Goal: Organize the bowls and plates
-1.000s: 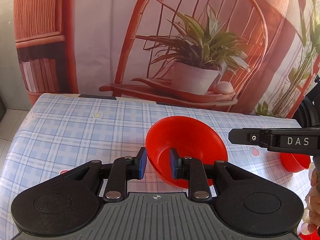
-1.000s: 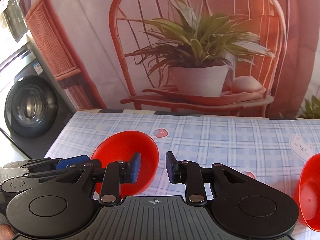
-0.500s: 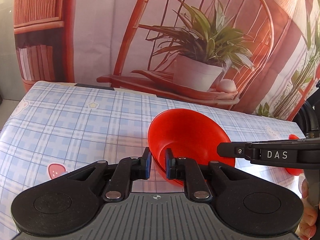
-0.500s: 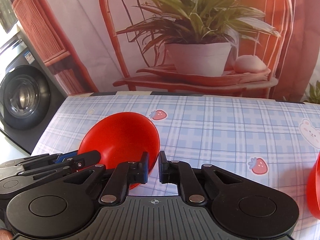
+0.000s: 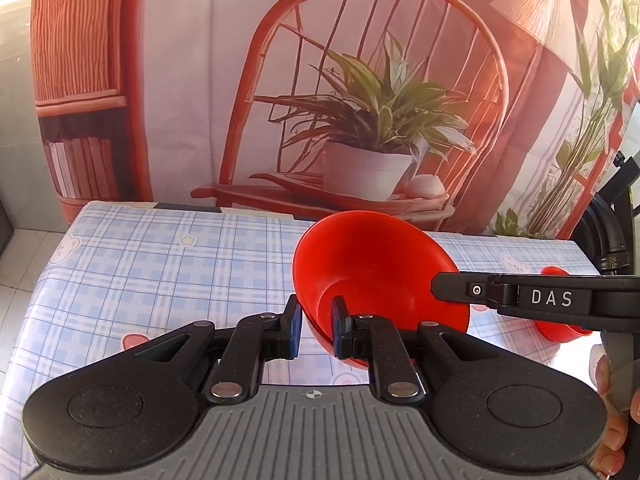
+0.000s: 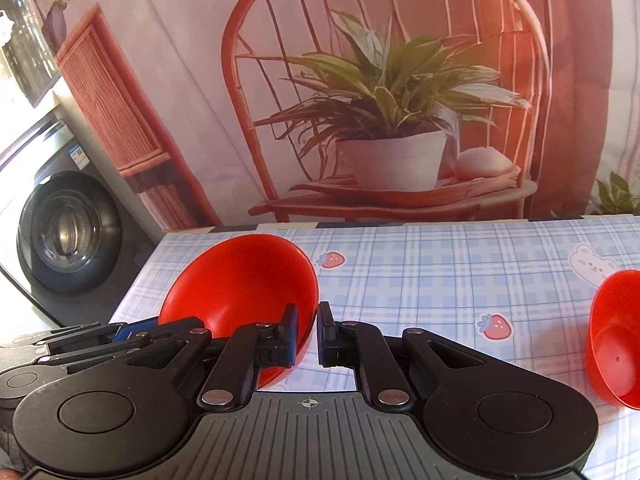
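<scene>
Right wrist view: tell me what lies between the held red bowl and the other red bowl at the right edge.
Only bare checked tablecloth with printed strawberries separates the held red bowl from the second bowl.

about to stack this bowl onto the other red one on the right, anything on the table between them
Nothing visible does. Both grippers, left and right, pinch the rim of the lifted bowl. Between it and the second bowl only bare tablecloth shows.

Red bowl tilted, rim pinched on both sides, second red bowl on tablecloth
</scene>
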`<state>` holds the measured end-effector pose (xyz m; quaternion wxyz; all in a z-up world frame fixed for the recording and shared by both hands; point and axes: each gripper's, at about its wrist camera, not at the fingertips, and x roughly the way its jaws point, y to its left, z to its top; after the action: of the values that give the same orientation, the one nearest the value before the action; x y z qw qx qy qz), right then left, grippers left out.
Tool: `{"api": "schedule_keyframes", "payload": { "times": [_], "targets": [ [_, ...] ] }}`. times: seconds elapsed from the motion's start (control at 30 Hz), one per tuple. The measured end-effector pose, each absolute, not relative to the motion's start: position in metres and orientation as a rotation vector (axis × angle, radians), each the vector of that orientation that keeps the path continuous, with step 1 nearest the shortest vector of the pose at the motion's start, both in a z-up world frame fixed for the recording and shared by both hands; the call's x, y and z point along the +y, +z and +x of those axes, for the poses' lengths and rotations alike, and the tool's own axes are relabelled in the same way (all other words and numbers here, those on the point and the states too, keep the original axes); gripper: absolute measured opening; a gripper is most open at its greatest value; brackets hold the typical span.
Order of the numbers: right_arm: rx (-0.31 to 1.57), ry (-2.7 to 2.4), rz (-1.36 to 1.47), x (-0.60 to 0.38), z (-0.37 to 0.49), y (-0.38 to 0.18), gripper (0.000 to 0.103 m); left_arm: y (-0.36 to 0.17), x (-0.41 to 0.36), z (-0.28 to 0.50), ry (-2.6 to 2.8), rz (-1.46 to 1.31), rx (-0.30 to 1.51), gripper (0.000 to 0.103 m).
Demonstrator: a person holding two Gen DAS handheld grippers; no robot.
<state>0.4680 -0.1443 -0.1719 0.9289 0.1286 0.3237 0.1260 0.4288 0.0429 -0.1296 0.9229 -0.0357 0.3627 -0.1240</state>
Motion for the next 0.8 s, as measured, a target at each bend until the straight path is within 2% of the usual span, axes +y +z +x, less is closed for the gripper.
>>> {"api": "schedule_keyframes", "payload": {
  "times": [0.37, 0.8],
  "targets": [
    [0.563, 0.265, 0.308, -0.183, 0.405, -0.159, 0.009, -0.1, 0.009, 0.384, -0.301, -0.043, 0.718, 0.017],
    [0.504, 0.225, 0.342, -0.231, 0.346, -0.162, 0.009, -0.099, -0.029, 0.351, -0.383, -0.082, 0.749, 0.017]
  ]
}}
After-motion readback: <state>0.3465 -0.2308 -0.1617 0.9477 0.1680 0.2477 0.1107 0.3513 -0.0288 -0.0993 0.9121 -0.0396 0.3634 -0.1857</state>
